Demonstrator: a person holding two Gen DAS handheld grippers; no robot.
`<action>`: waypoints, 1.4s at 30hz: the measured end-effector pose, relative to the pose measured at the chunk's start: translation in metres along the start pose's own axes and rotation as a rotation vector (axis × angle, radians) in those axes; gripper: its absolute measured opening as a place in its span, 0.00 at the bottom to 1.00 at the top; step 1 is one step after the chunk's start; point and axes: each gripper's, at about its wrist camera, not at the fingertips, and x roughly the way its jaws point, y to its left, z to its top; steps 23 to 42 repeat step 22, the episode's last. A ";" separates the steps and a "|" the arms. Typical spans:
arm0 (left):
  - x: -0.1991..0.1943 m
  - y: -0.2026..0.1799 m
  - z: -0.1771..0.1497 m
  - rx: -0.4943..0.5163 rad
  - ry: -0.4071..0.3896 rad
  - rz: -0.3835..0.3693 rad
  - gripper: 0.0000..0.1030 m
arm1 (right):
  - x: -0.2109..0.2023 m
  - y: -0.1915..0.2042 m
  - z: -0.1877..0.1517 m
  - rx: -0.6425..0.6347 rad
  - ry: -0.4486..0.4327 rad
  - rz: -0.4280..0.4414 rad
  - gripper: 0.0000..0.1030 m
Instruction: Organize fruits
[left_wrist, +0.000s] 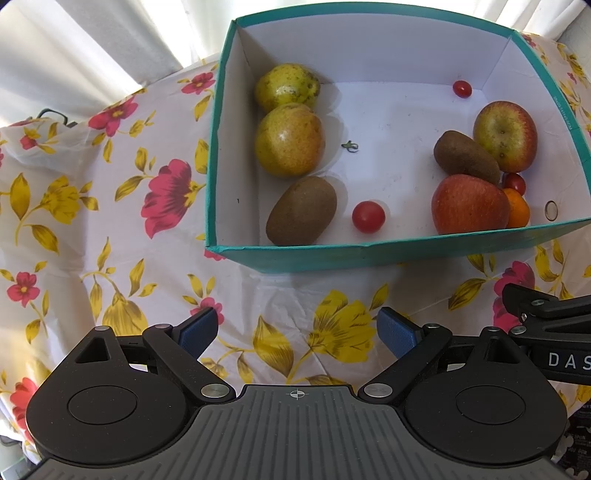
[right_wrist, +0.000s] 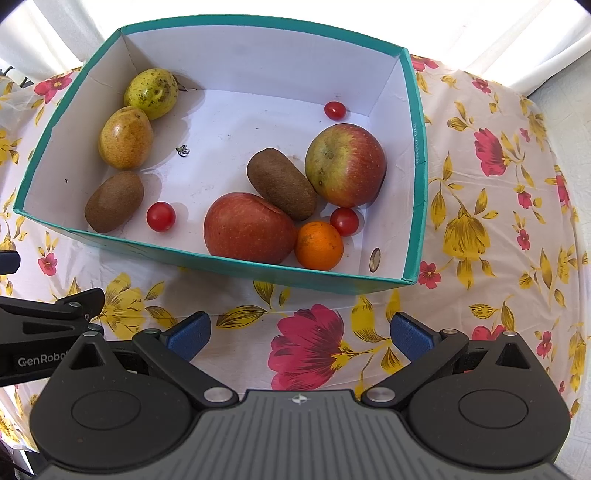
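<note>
Left tongs: the left gripper (left_wrist: 295, 334) hangs over the flowered cloth (left_wrist: 110, 221), jaws wide apart, nothing between them.
Left group: along the left wall of the teal box (left_wrist: 295, 254) lie two pears (left_wrist: 290, 138), one behind the other, then a kiwi (left_wrist: 301, 210) near the front wall, and just beside it a cherry tomato (left_wrist: 368, 216).
Right group: a red apple (right_wrist: 249, 229), a second kiwi (right_wrist: 282, 183) and a greener apple (right_wrist: 345, 164) touch each other; an orange (right_wrist: 319, 244) and a small tomato (right_wrist: 344, 220) sit at the right of them.
Far tomato: one more tomato (right_wrist: 335, 110) lies alone near the far wall.
Right tongs: the right gripper (right_wrist: 299, 338) is also wide and holds nothing.
Position: all fruit is inside the box, beyond both tongs; none lies on the cloth.
Stage: the kinds are mixed, so the scene fits sorting under way, or fruit only gathered.
Advice: I think any grasp should come from above, around the middle of one fruit, clear of the walls.
</note>
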 end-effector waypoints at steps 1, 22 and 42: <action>0.000 0.000 0.000 -0.001 -0.001 0.001 0.94 | 0.000 0.000 0.000 -0.001 0.000 -0.001 1.00; -0.002 -0.002 -0.001 0.010 -0.027 0.037 0.94 | 0.000 0.003 -0.001 -0.013 -0.001 -0.006 1.00; -0.002 -0.002 -0.001 0.010 -0.027 0.037 0.94 | 0.000 0.003 -0.001 -0.013 -0.001 -0.006 1.00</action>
